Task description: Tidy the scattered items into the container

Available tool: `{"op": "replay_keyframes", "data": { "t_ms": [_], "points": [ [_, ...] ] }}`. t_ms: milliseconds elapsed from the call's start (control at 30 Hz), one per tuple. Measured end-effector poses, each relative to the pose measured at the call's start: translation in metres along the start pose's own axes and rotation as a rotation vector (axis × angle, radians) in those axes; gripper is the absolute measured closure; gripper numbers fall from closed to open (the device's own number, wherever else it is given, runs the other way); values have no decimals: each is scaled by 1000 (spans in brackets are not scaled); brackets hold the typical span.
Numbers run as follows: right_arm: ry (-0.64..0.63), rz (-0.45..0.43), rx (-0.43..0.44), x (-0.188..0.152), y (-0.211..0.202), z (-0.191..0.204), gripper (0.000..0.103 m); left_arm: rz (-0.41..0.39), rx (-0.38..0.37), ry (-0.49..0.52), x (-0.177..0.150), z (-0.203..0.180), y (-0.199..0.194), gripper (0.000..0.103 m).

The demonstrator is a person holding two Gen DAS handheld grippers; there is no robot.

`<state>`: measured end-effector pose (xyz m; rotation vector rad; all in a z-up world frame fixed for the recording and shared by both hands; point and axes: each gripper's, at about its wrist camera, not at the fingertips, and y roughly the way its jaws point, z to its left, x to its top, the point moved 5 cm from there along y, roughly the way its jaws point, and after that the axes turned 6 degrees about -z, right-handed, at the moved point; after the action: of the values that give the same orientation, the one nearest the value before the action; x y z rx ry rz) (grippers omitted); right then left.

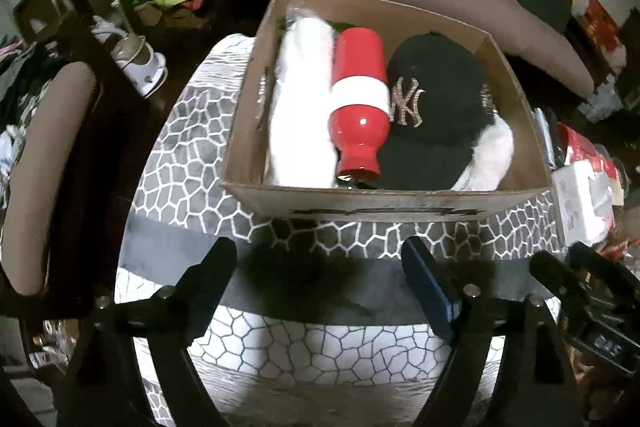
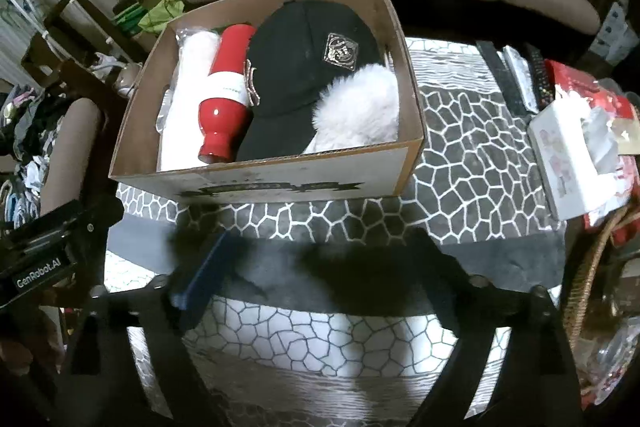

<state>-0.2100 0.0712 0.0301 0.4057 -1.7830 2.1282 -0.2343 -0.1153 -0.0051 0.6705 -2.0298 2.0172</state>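
Both my tongs hover over the patterned tablecloth (image 1: 192,179), just short of the cardboard box (image 1: 360,203). My left gripper (image 1: 320,267) is spread apart, nothing between its fingers; my right gripper (image 2: 324,255) likewise, wide and empty. In the box: red bottle (image 1: 360,107) lying flat, black cap (image 1: 436,99) beside it, white fluffy thing (image 2: 360,111) (right corner), white bundle (image 1: 300,99) far left.
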Motion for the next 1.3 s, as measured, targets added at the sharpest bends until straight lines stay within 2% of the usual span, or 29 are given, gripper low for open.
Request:
{"op": "replay_keyframes", "data": {
  "t_ms": [67,100,200,333,500,667,833,1100,1300],
  "points": [
    [-11,-4,-2,-4,1,0,0,-9,3,17,-4,-2,4,14],
    [-19,-9,-9,-7,2,0,0,-14,7,34,-7,-3,7,8],
    [-37,-31,-47,-22,6,-1,0,-36,19,104,-20,-8,14,0],
    [-4,-35,-63,-50,13,-2,0,-27,8,201,-40,-12,21,0],
    [56,-43,-82,-82,6,-1,0,-15,-2,253,-56,-9,18,0],
    [56,-62,-121,-100,1,-2,0,-40,-20,231,-67,-5,19,0],
    [40,-88,-103,-114,30,-11,0,-76,-39,177,-84,-6,47,0],
    [33,-195,-43,-136,80,-20,0,-202,-45,146,-100,-7,89,0],
    [4,-265,-25,-146,101,-19,0,-289,-53,161,-110,-10,100,0]
  ]
}}
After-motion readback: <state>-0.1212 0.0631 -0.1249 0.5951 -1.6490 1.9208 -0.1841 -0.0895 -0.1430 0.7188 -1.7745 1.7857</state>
